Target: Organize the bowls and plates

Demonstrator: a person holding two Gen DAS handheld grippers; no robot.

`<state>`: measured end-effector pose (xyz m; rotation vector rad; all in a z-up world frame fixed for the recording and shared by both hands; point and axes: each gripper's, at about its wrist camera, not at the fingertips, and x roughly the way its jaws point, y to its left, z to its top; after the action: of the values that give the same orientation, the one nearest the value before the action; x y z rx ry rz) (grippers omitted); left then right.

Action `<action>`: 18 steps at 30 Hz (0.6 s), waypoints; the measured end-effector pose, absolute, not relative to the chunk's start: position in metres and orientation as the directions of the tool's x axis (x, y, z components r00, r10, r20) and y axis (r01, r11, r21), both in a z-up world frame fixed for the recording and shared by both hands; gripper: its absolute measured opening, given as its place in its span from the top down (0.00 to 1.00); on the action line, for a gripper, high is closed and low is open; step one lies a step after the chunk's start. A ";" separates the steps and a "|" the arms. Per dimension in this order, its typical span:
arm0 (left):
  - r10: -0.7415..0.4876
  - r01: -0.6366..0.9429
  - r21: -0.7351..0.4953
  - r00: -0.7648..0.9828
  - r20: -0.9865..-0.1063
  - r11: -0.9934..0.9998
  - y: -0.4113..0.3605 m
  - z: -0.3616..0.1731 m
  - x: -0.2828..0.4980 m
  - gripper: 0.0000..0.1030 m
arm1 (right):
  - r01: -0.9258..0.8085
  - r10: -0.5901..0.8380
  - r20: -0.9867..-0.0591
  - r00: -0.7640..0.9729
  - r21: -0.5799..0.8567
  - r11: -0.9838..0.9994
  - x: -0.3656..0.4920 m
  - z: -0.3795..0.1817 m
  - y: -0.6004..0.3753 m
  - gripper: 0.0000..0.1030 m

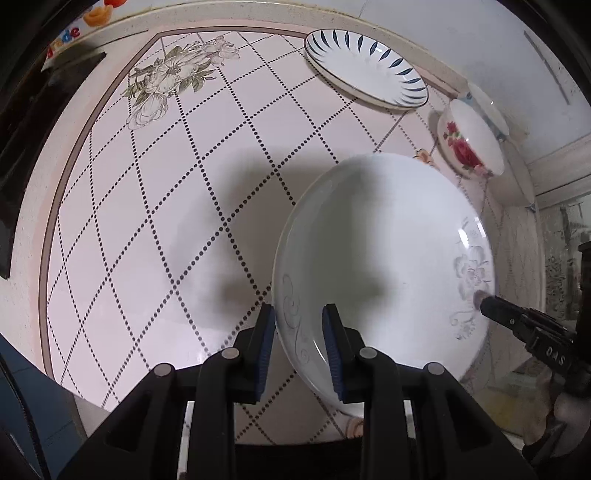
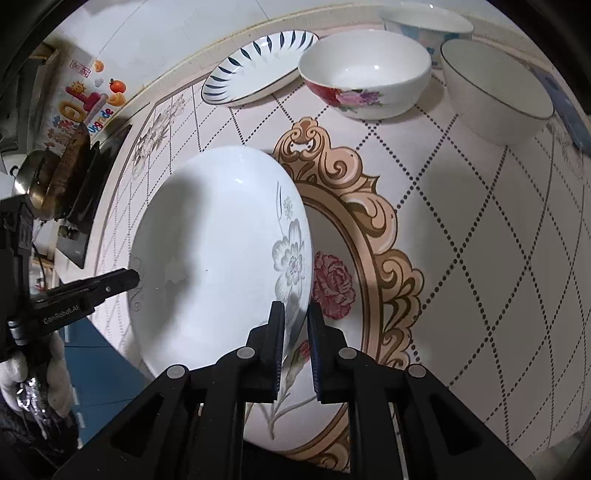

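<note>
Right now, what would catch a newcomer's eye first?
A big white plate with a grey flower print, gripped at opposite rims by the left gripper and right gripper. Behind it, a blue-striped plate and a rose-printed bowl sit near the table's far edge.

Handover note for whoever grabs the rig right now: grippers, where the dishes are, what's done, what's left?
Left gripper: shut on the near-left rim of the white flower plate.
Right gripper: jaws astride the opposite rim by the grey flower; pads look close, but contact is unclear.
The plate is between both grippers over the patterned table; whether it is lifted is unclear.
At the back: blue-leaf plate, rose bowl, plain white bowl, another bowl behind them.
Done: nothing visibly stacked yet.
Left: place this plate, probably with the blue-leaf plate, then group the bowls.
</note>
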<state>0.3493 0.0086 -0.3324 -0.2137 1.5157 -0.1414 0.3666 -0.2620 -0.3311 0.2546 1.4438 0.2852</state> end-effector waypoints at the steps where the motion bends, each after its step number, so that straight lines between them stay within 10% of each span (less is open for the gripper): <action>1: -0.227 -0.039 -0.230 0.061 -0.972 0.972 0.010 -0.325 0.351 0.77 | -0.025 0.349 -0.932 0.095 0.348 0.937 0.368 -0.329 -0.264 0.85; 5: -0.239 -0.029 -0.244 0.124 -0.963 0.969 0.017 -0.285 0.379 0.67 | 0.028 0.395 -0.914 0.096 0.399 0.917 0.385 -0.297 -0.278 0.73; 9: -0.286 -0.036 -0.297 0.187 -0.940 0.954 0.025 -0.263 0.449 0.43 | 0.053 0.439 -0.884 0.161 0.452 0.890 0.430 -0.255 -0.284 0.41; 18: -0.301 -0.052 -0.306 0.094 -0.949 0.951 0.010 -0.341 0.604 0.43 | 0.073 0.406 -0.898 0.170 0.422 0.904 0.618 -0.275 -0.266 0.41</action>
<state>0.6039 0.0101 -0.3412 -0.2911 1.4714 -0.1882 0.6180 -0.2659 -0.2748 0.4137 1.3909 0.2466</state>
